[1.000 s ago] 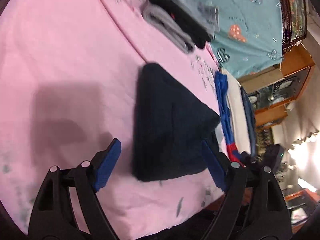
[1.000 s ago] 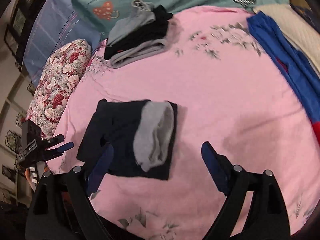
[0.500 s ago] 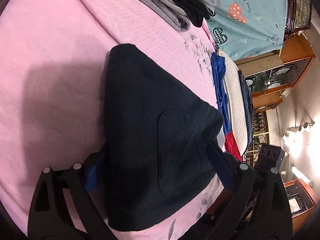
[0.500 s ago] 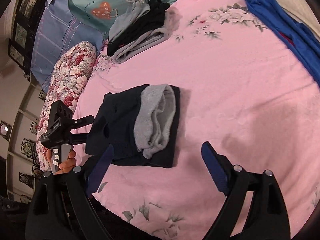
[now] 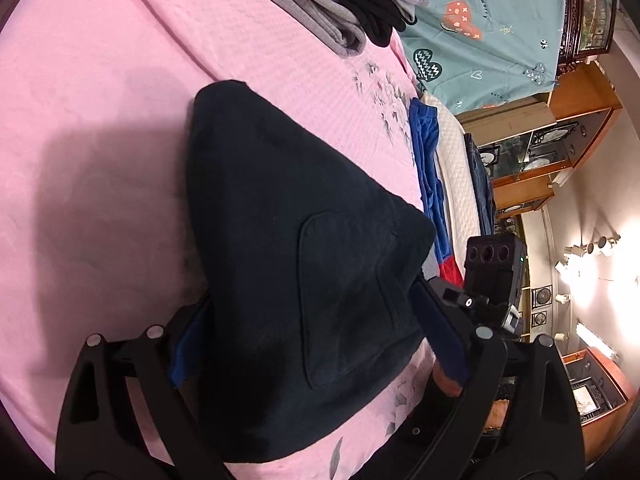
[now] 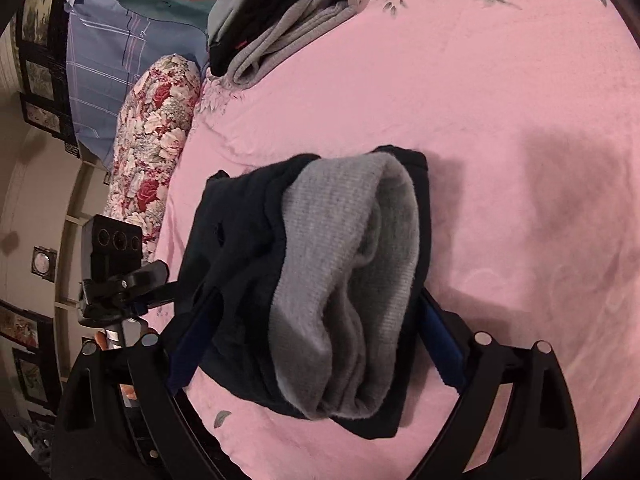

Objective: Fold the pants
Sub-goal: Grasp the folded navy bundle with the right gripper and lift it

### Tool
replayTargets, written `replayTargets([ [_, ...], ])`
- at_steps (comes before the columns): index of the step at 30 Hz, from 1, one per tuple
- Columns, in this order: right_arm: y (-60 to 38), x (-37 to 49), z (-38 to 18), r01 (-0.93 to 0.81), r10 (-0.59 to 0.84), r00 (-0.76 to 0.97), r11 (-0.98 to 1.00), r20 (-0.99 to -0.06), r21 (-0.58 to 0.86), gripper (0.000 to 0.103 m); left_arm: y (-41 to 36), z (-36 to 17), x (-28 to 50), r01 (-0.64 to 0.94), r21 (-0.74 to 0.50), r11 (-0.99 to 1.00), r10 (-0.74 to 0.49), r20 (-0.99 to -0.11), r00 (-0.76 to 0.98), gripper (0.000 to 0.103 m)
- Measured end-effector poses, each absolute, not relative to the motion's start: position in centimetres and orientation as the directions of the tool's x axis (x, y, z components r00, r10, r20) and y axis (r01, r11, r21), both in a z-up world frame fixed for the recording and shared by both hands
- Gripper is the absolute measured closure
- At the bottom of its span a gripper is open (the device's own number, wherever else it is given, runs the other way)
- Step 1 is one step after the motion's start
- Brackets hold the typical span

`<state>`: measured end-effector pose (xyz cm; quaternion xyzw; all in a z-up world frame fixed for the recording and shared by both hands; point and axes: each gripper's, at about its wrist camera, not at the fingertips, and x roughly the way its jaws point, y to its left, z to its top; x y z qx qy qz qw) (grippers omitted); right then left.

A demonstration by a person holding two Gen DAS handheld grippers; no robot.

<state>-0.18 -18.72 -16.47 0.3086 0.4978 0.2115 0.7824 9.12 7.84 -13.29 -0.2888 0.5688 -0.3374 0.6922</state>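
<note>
Both my grippers have closed in on the folded navy pants [image 5: 296, 264] over the last second; a second ago the bundle lay well ahead of both sets of fingers, now it fills the span between them in each wrist view. So the fold looks done and I judge this is the pick-up of the bundle, probably to carry it to the stack of folded clothes [image 5: 344, 4] at the far side of the pink bedsheet [image 5: 100, 92]. Left gripper [image 5: 316, 344]: jaws spread wide, blue pads flanking the bundle from its two sides, left pad partly hidden behind cloth, not clamped. Right gripper [image 6: 316, 352]: same, wide apart, pads either side of the bundle from the opposite end, where the grey fleece lining [image 6: 352, 280] shows turned out on top. Whether any pad touches cloth I can't tell. Pants lie on the sheet near its near edge, between the two grippers, which face each other across it; each wrist view shows the other gripper just beyond the bundle. Both tools held low, angled down toward the bed, fingers roughly level with the bundle. A floral pillow [image 6: 152, 152] sits off to one side, blue shorts [image 5: 428, 168] along the other. Next would need both to squeeze evenly or the loose lining may slip out.
</note>
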Motion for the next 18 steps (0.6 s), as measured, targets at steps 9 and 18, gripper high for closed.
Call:
replayTargets([
  [9,-17.3,-1.5,-14.7,-0.082,0.549,0.499,0.8,-0.671,0.594,0.062,6.8,-11.0,7.9,0.2,-0.77,0.606,-0.795,-0.578,0.183,0.068],
  [18,-14.7,-1.4,-4.3,-0.265,0.474,0.65,0.874,-0.594,0.407,0.064,7.9,-1.0,10.0,0.347,-0.718,0.604,-0.793,-0.498,0.35,0.07],
])
